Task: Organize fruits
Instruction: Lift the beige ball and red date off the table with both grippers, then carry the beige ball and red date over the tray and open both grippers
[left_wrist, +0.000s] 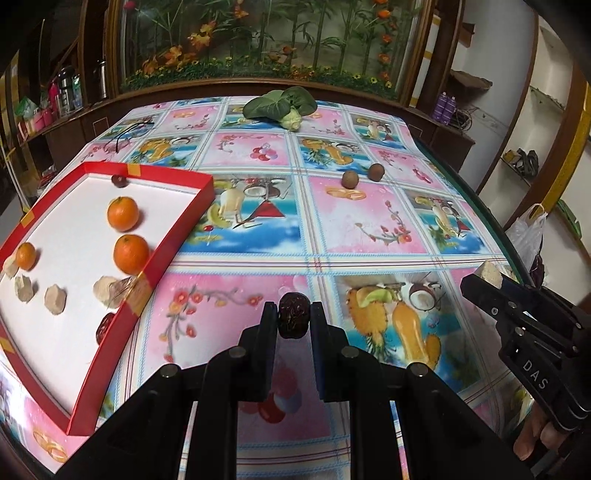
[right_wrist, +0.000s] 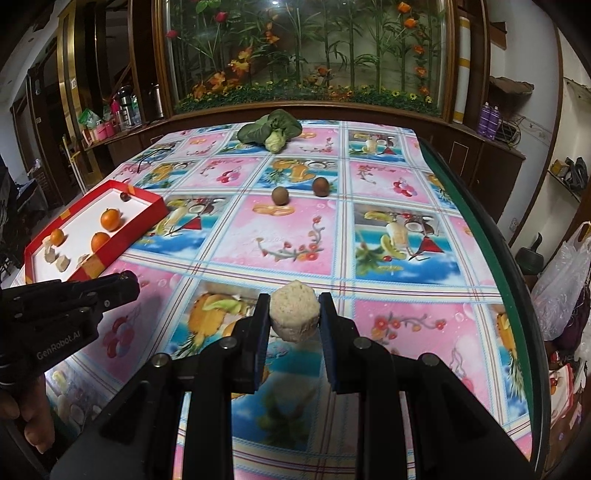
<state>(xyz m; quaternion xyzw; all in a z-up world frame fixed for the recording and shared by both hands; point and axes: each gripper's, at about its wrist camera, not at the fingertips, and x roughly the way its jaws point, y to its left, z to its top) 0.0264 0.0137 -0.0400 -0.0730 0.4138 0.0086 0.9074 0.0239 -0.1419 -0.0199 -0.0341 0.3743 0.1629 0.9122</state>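
My left gripper (left_wrist: 293, 314) is shut on a dark red wrinkled date (left_wrist: 291, 314), held above the patterned tablecloth just right of the red tray (left_wrist: 177, 236). My right gripper (right_wrist: 294, 314) is shut on a pale beige chunk (right_wrist: 294, 314); the left wrist view shows that chunk (left_wrist: 488, 272) at the tip of the right gripper (left_wrist: 480, 282). The white-floored tray holds three oranges (left_wrist: 123, 213), several beige chunks (left_wrist: 55, 298), a dark fruit (left_wrist: 119, 180) at its far rim and another date (left_wrist: 107, 326). Two brown round fruits (left_wrist: 349, 179) (right_wrist: 320, 186) lie mid-table.
A leafy green vegetable (right_wrist: 271, 133) lies at the far side of the table. The table's green edge (right_wrist: 495, 240) runs down the right, with plastic bags (right_wrist: 565, 273) beyond it. A glass cabinet with artificial flowers (right_wrist: 306, 55) stands behind. A person's fingers (left_wrist: 535, 439) grip the right handle.
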